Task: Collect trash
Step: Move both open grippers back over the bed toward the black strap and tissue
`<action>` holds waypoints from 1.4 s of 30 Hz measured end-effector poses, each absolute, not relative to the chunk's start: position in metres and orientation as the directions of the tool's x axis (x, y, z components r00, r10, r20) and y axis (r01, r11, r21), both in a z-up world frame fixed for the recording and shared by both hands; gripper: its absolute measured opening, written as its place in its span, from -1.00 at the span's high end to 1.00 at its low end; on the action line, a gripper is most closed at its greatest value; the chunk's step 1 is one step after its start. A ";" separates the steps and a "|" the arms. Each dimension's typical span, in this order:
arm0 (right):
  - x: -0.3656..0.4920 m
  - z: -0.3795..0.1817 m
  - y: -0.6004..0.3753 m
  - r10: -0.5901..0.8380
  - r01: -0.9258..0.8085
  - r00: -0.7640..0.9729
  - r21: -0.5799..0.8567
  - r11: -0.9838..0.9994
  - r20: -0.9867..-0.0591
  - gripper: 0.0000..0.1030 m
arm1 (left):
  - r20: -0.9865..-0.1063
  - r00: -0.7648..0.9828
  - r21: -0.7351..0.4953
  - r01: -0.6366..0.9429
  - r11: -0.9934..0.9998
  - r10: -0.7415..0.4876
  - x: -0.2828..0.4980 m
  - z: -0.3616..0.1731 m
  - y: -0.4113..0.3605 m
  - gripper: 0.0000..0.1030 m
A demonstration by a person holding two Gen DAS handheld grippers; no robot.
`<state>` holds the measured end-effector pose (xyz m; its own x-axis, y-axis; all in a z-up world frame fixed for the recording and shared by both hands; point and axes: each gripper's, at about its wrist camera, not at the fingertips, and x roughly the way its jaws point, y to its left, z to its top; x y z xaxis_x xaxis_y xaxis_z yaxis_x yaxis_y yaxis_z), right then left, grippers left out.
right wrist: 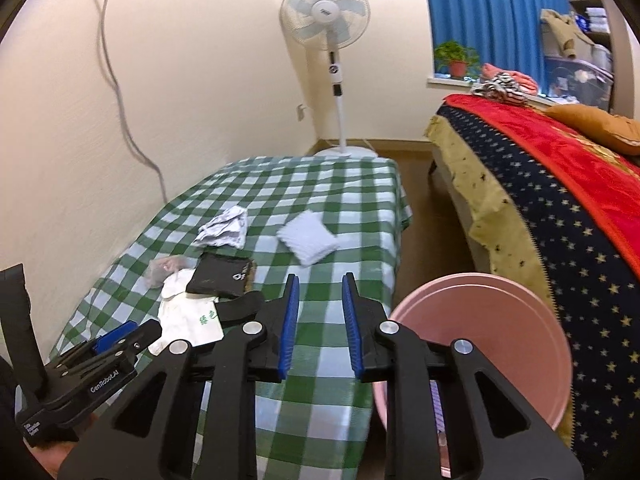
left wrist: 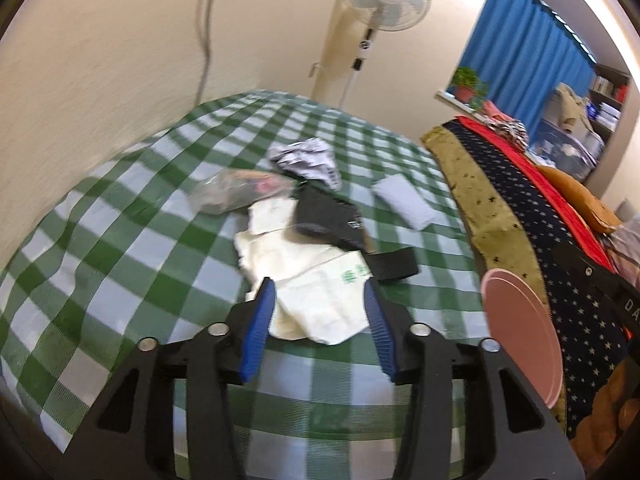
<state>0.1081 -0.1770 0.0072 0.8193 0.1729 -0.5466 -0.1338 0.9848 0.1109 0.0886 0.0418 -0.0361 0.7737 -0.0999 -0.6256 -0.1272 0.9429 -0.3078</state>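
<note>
Beside the checked table, a pink bin stands against the bed.

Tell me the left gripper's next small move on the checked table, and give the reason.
Probably ease the left gripper forward and down, then close on the cream paper bag. Its jaws stand open, the bag's near edge lies between the fingers, and nothing is gripped yet. The pink bin waits beside the checked table; the right gripper holds nothing.
</note>
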 end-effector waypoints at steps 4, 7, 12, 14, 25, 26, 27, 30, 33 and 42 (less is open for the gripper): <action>0.116 -0.003 -0.167 0.197 -0.159 0.805 0.116 0.980 -0.560 0.57 | -0.639 0.764 -0.324 -0.164 0.932 -0.088 0.090 -0.043 0.052 0.06; 0.122 -0.009 -0.161 0.216 -0.175 0.795 0.127 0.976 -0.567 0.57 | -0.651 0.753 -0.343 -0.183 0.921 -0.093 0.092 -0.050 0.058 0.06; 0.131 -0.017 -0.149 0.245 -0.203 0.780 0.136 0.970 -0.576 0.57 | -0.660 0.744 -0.366 -0.196 0.910 -0.106 0.096 -0.057 0.061 0.06; 0.135 -0.019 -0.145 0.258 -0.216 0.773 0.142 0.966 -0.579 0.57 | -0.667 0.737 -0.379 -0.207 0.902 -0.111 0.098 -0.060 0.063 0.06; 0.164 -0.046 -0.120 0.320 -0.262 0.703 0.187 0.947 -0.634 0.49 | -0.683 0.712 -0.407 -0.184 0.895 -0.165 0.110 -0.070 0.060 0.08; 0.169 -0.050 -0.117 0.325 -0.262 0.693 0.195 0.945 -0.643 0.48 | -0.681 0.714 -0.406 -0.181 0.896 -0.164 0.110 -0.069 0.060 0.12; 0.172 -0.053 -0.116 0.329 -0.261 0.686 0.202 0.944 -0.649 0.46 | -0.680 0.714 -0.407 -0.180 0.895 -0.166 0.110 -0.069 0.060 0.17; 0.182 -0.064 -0.112 0.339 -0.253 0.663 0.226 0.941 -0.668 0.36 | -0.680 0.712 -0.416 -0.178 0.892 -0.175 0.112 -0.070 0.061 0.37; 0.190 -0.071 -0.110 0.328 -0.238 0.652 0.227 0.944 -0.684 0.36 | -0.677 0.714 -0.421 -0.178 0.889 -0.178 0.112 -0.070 0.064 0.48; 0.191 -0.072 -0.106 0.344 -0.254 0.645 0.234 0.939 -0.683 0.78 | -0.653 0.743 -0.396 -0.173 0.902 -0.145 0.109 -0.060 0.066 0.65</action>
